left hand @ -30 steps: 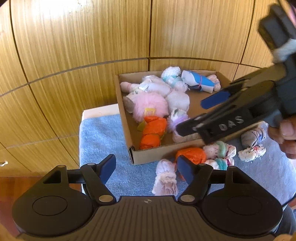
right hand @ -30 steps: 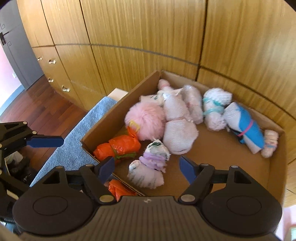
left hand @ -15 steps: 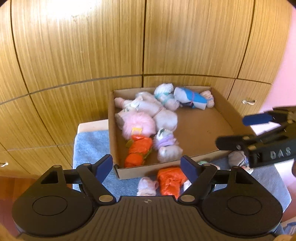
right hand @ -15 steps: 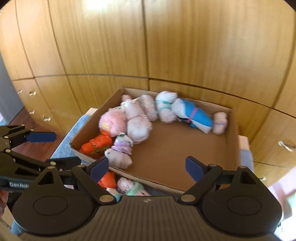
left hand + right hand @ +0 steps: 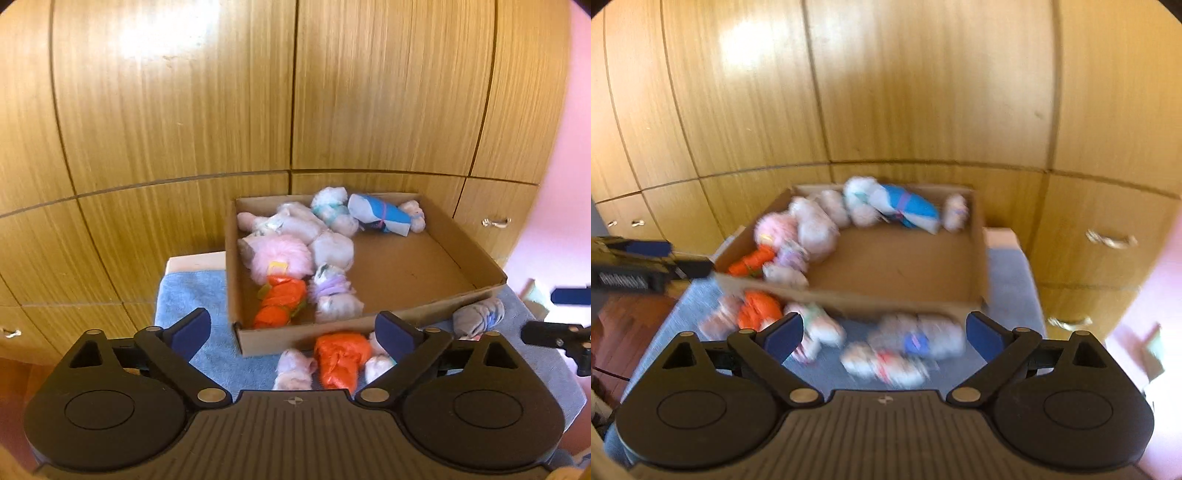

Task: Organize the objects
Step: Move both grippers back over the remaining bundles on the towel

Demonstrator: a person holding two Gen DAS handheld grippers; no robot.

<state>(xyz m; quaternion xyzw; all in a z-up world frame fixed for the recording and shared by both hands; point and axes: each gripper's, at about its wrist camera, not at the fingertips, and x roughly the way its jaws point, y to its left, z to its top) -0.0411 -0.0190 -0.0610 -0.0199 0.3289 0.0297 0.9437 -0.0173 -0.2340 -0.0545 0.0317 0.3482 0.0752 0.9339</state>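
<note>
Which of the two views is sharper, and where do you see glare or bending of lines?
Left wrist view: fairly sharp, the box and orange bundle crisp; glare on the wood panels, whose seams bow from the fisheye. Right wrist view: motion blur smears the bundles, and the panels show the same glare.

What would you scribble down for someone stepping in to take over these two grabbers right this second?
Left gripper: jaws open, holding nothing.
Right gripper: jaws open, holding nothing.
Cardboard box sits on the blue towel.
Done: several rolled bundles are in the box, including a pink fluffy one and a blue one.
Left: loose bundles in front of the box, such as the orange one and grey one.
</note>
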